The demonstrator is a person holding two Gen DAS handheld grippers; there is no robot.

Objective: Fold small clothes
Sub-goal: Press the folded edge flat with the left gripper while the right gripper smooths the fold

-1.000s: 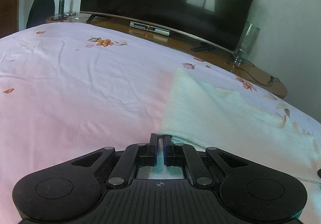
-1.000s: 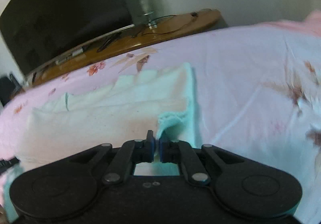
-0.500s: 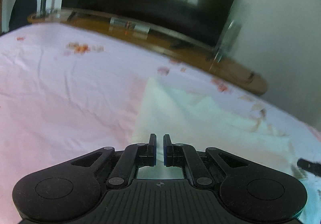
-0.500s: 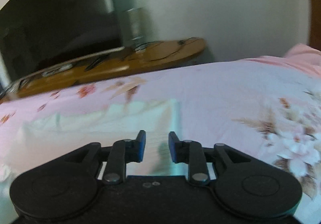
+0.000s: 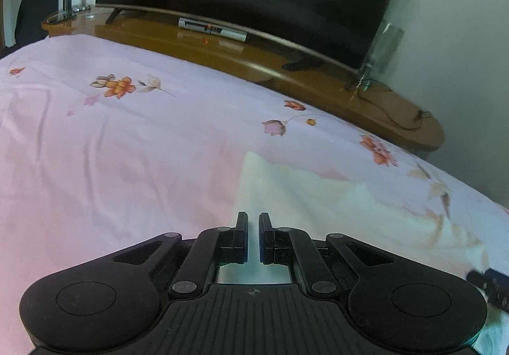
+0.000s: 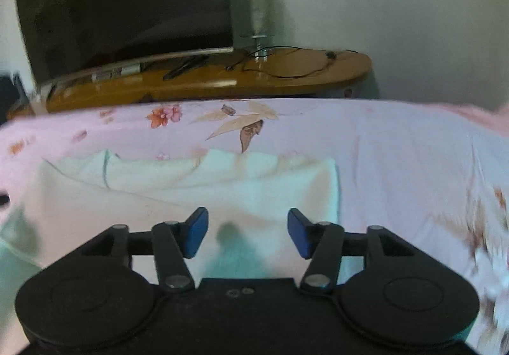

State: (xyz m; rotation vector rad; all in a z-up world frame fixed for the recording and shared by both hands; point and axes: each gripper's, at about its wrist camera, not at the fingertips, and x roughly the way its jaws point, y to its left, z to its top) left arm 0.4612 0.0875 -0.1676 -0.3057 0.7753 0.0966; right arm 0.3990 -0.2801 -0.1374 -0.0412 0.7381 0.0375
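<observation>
A pale mint cloth [image 6: 197,192] lies on a pink bedsheet [image 5: 127,138] printed with orange flowers.

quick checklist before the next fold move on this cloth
1. Right gripper let go: ok, its jaws have just been opening and nothing sits between them.
2. Left gripper free of cloth: ok, shut, with nothing pinched.
3. Cloth lying on the bed: ok.
4. Fold neat: not ok, far edge is wavy, layers uneven.
5. Near edge reachable: cannot tell, the grippers hide it.
</observation>
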